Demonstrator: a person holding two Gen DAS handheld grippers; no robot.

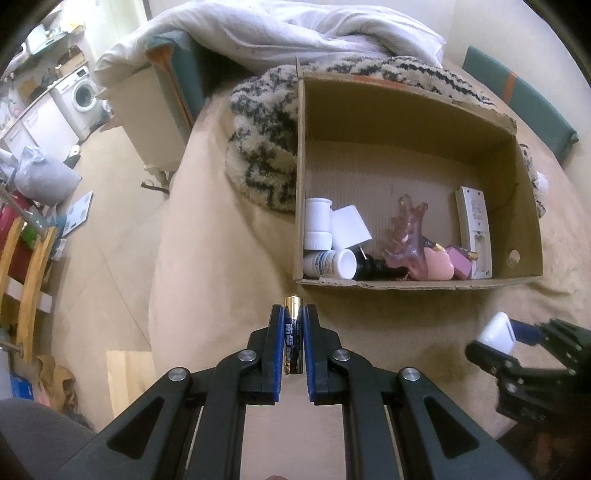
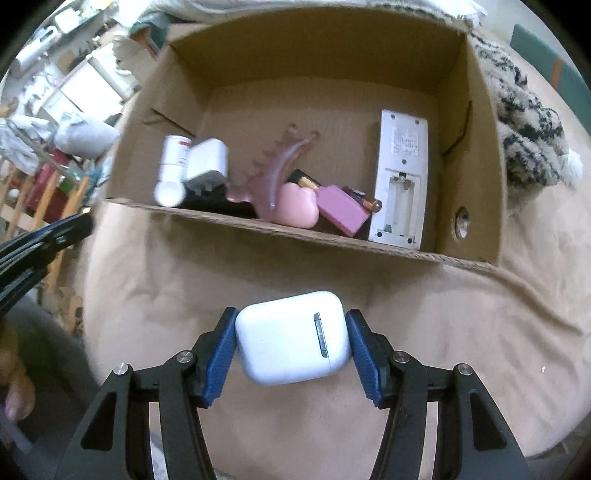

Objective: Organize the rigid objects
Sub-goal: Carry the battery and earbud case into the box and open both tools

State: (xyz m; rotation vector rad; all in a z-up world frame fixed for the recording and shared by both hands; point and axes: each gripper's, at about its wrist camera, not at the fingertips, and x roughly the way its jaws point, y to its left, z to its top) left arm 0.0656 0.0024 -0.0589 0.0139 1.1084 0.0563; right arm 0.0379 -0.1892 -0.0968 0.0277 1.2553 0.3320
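My left gripper [image 1: 293, 314] is shut on a blue and gold battery [image 1: 293, 332], held just short of the near wall of an open cardboard box [image 1: 406, 118]. My right gripper [image 2: 291, 325] is shut on a white earbud case [image 2: 291, 338], also in front of the box [image 2: 317, 59]; it shows at the right of the left wrist view [image 1: 496, 332]. In the box lie white bottles [image 1: 317, 225], a white remote [image 2: 402, 177], a pink claw clip [image 2: 280, 170], a pink heart-shaped piece [image 2: 297, 206] and a pink block [image 2: 341, 212].
The box stands on a tan bedspread [image 1: 229, 266]. A speckled fuzzy blanket [image 1: 262, 136] and a white duvet [image 1: 295, 33] lie behind it. The bed edge drops to the floor on the left, with a wooden rack [image 1: 29, 280] and clutter there.
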